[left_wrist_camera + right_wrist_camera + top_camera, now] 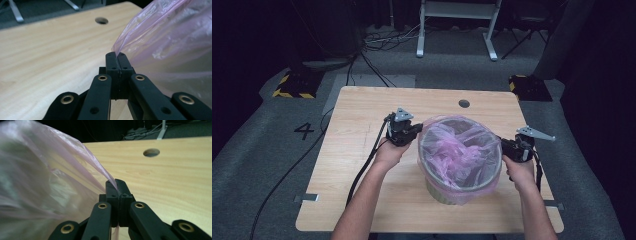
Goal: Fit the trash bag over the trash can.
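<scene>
A small round bin (pixel 447 192) stands at the middle of the wooden table (pixel 357 165), lined with a thin pink plastic bag (pixel 459 150) whose edge is stretched over the rim. My left gripper (pixel 419 129) is at the bin's left rim, shut on the bag's edge. In the left gripper view the jaws (pixel 116 55) meet with the pink film (pixel 170 40) pinched between them. My right gripper (pixel 504 145) is at the bin's right rim, also shut on the bag's edge. In the right gripper view a fold of the bag (pixel 50 170) runs into the closed jaws (pixel 116 183).
A round cable hole (pixel 464 103) lies in the table behind the bin. Black cables trail from the left gripper off the table's left side. On the grey floor beyond stand a white frame (pixel 457 27) and yellow-black striped blocks (pixel 292 85).
</scene>
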A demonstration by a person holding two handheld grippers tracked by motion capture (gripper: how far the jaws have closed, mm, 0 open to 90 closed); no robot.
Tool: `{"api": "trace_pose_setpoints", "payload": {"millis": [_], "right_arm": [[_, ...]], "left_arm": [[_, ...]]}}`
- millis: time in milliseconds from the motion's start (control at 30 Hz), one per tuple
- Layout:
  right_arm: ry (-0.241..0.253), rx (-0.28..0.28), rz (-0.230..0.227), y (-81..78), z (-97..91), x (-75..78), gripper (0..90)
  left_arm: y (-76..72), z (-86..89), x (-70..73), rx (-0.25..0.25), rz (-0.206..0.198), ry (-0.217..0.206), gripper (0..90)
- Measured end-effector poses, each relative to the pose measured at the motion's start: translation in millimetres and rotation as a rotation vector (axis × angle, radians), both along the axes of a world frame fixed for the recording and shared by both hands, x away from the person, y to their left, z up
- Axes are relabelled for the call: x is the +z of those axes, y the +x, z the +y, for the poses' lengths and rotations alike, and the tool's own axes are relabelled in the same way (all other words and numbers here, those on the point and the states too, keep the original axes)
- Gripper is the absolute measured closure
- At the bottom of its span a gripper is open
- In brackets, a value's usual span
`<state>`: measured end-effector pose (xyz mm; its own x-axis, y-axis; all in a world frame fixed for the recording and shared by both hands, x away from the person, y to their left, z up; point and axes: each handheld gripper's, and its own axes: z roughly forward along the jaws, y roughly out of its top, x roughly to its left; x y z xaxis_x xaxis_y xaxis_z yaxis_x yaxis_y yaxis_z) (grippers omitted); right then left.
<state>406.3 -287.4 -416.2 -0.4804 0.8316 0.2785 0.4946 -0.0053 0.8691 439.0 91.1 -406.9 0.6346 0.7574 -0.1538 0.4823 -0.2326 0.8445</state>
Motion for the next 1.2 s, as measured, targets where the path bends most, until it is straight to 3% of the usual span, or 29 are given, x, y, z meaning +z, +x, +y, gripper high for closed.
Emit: {"api": "trace_pose_setpoints", "payload": {"millis": [133, 167, 233, 400, 633, 800, 967, 1200], "right_arm": [[0.005, -0.012, 0.027, -3.9, -3.6, -14.8, 90.0], [0.005, -0.012, 0.036, -4.8, -4.5, -18.3, 90.0], [0.017, -0.016, 0.048, -7.0, -6.5, -25.1, 90.0], [0.004, -0.003, 0.04, -11.8, -6.8, -36.1, 90.0], [0.001, 0.007, 0.034, -17.7, -6.7, -53.2, 90.0], [0.001, 0.014, 0.062, -21.1, -8.0, -64.8, 90.0], [-0.009, 0.014, 0.089, -23.0, -9.1, -74.3, 90.0], [-0.022, 0.017, 0.118, -23.9, -7.4, -80.4, 90.0]], "left_arm": [[-5.6, 2.8, -15.5, -0.009, 0.026, -0.006, 89.9], [-6.6, 6.3, -20.7, -0.009, 0.04, -0.03, 90.0], [-9.2, 11.4, -27.1, -0.006, 0.031, -0.059, 89.9], [-17.3, 22.3, -39.8, -0.093, -0.01, -0.114, 89.9], [-19.4, 25.0, -49.8, -0.108, 0.005, -0.117, 89.9], [-19.9, 27.4, -62.6, -0.099, 0.032, -0.117, 89.9], [-20.3, 24.9, -75.2, -0.093, 0.071, -0.073, 89.9], [-22.0, 25.6, -84.7, -0.089, 0.085, -0.083, 89.2]]}}
